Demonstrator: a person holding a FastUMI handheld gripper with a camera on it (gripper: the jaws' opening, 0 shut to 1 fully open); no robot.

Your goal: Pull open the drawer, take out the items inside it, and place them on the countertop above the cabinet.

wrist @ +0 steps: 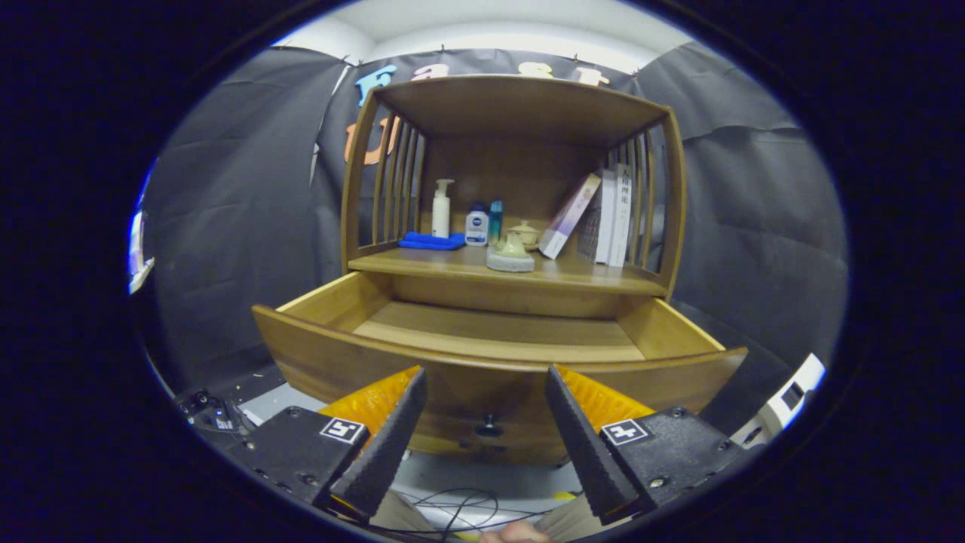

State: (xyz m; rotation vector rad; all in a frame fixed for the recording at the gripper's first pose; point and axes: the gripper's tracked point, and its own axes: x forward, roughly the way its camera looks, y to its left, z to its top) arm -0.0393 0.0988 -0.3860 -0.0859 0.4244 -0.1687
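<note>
A wooden cabinet stands ahead with its drawer (497, 332) pulled out toward me. The part of the drawer's floor that I see is bare wood; the front panel hides the near part. A dark knob (488, 428) sits low on the drawer front, between my fingers. On the countertop (580, 273) above the drawer stand a blue cloth (432, 241), a white pump bottle (442, 209), a small white bottle (476, 225), a teal bottle (495, 221), a pale green lidded jar (523, 233) and a greenish figure on a round base (510, 254). My gripper (486, 381) is open in front of the drawer, holding nothing.
Several books (603, 219) lean at the right of the countertop against slatted side rails. A wooden top shelf (520, 102) roofs the countertop. Black cables (460, 505) lie on the floor below, and a white device (791, 396) stands low to the right of the cabinet.
</note>
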